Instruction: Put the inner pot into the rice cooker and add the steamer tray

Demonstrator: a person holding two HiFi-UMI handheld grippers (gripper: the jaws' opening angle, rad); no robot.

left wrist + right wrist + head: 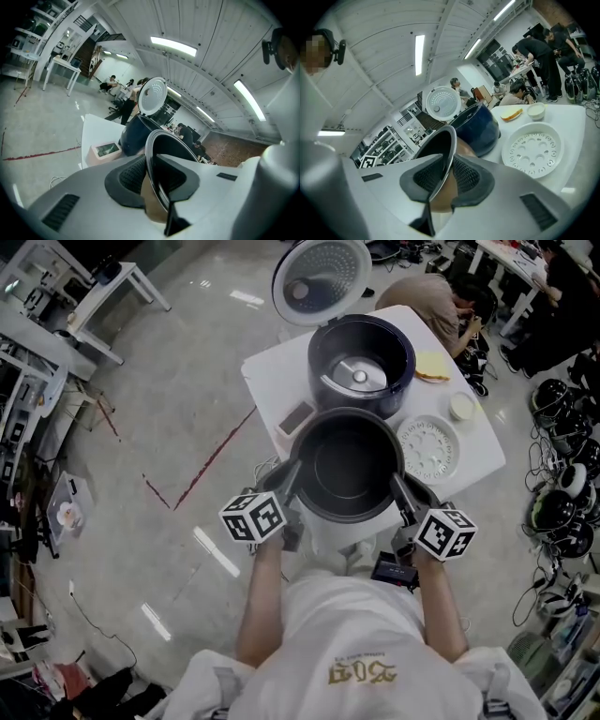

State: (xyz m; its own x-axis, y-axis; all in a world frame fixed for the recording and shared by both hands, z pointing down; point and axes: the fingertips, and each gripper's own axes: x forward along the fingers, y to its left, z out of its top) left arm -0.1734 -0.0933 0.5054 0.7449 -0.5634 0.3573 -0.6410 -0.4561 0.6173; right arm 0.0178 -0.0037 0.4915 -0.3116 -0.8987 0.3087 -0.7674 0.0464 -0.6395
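At the jaws: 2 grippers, both clamped on the 1 inner pot (349, 465). Left gripper (152, 174) had 1 pad inside the thin rim and 1 outside, pressed against the wall. Right gripper (443, 177) was the same on the opposite side of the rim. Jaws stood narrow, with only the pot wall between them. Pads (427, 177) were dark grey and rounded, with a fine ribbed grain, set in smooth pale shells. 2 marker cubes, 1 per gripper: left cube (253, 517), right cube (444, 532), white with black squares.

Pot was round and deep. It was dark and matte inside, with a bright metal rim and a coppery outer wall in both gripper views. It hung level between the grippers, on the person's side of the 1 rice cooker (320, 371), over the near edge of the white square table (267, 381). Whether its base touched the table could not be told.

Cooker was a round, dark blue, glossy body, and its well held only a silvery heating plate with a centre knob. Its 1 lid (322, 277) stood open behind, with a dotted metal inner face.

1 steamer tray (428, 448), a flat white disc with round holes, lay on the table just right of the pot. Beyond it were 1 small white bowl (461, 407) and 1 yellow piece (431, 367). 1 flat pinkish box (296, 418) lay left of the cooker.
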